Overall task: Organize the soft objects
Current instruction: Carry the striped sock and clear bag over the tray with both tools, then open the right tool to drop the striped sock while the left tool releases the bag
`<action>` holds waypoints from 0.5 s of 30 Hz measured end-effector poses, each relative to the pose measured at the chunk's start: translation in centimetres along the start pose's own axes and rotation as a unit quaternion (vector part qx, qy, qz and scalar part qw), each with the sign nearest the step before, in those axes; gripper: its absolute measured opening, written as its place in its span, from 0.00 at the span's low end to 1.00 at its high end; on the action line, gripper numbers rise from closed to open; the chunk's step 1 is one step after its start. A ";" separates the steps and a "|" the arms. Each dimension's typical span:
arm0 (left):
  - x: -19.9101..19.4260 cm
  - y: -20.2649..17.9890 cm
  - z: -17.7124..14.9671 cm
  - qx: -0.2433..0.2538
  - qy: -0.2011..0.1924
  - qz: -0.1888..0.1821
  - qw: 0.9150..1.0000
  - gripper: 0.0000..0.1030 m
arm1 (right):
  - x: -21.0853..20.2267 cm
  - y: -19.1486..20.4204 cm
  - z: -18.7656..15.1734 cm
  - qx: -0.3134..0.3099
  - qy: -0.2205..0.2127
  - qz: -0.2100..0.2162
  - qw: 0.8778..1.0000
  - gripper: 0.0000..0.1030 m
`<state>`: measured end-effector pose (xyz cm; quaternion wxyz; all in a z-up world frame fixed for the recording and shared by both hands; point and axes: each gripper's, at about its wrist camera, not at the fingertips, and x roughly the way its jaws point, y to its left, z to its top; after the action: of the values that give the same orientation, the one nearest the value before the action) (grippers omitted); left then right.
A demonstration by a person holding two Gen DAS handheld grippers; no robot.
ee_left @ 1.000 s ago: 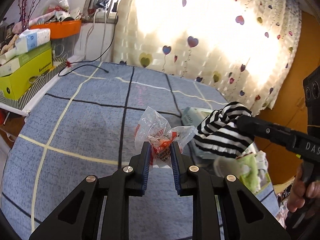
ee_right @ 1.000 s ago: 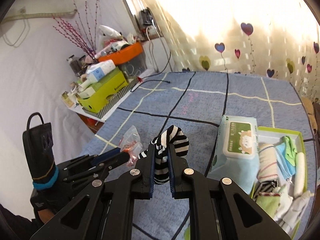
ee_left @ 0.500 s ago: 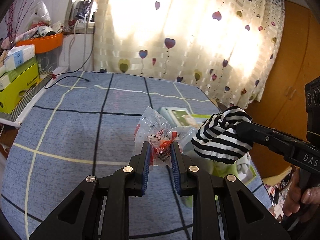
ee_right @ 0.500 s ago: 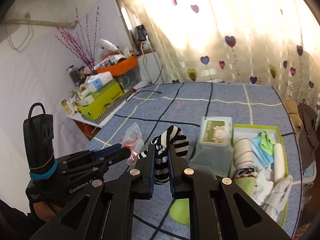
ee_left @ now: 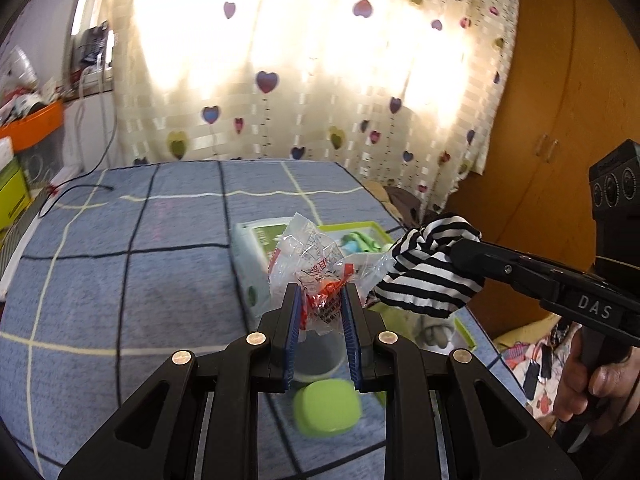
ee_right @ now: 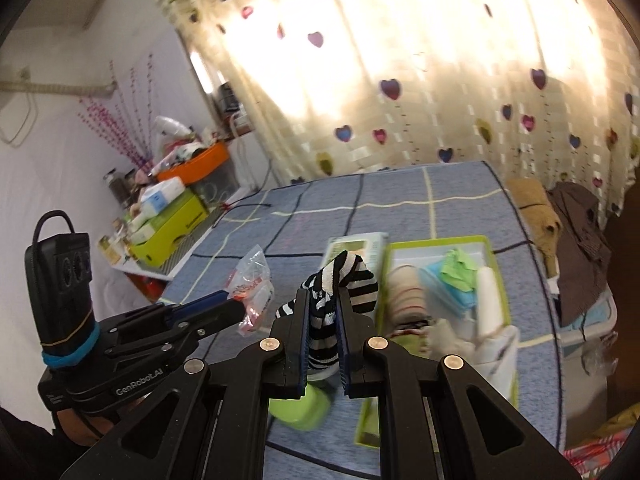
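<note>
Blue checked bedspread (ee_left: 120, 288), heart-print curtain (ee_left: 300, 60) behind. Left gripper (ee_left: 320, 304) at lower centre clamped on crinkly plastic packet (ee_left: 316, 256); right gripper (ee_right: 323, 312) clamped on striped sock (ee_right: 340, 280), green tray (ee_right: 500, 280) right of centre. Risk: slick packet slipping out mid-carry; tray crowded, open bedspread at left.
</note>
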<state>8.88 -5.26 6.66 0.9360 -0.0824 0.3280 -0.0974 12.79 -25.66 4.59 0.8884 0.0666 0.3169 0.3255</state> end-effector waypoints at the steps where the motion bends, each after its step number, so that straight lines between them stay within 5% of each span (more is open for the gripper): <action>1: 0.3 -0.4 0.2 0.003 0.001 -0.003 1.000 0.21 | -0.1 -0.5 0.0 0.004 -0.001 -0.003 1.000 0.11; 15: 2.8 -4.1 0.8 0.035 0.020 -0.030 0.999 0.21 | 0.3 -7.1 -4.8 0.043 0.044 -0.061 0.996 0.11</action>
<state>11.05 -9.80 6.50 0.9281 -0.0573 0.3407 -0.1387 13.86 -31.43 -1.68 0.8882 0.0709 0.3729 0.2589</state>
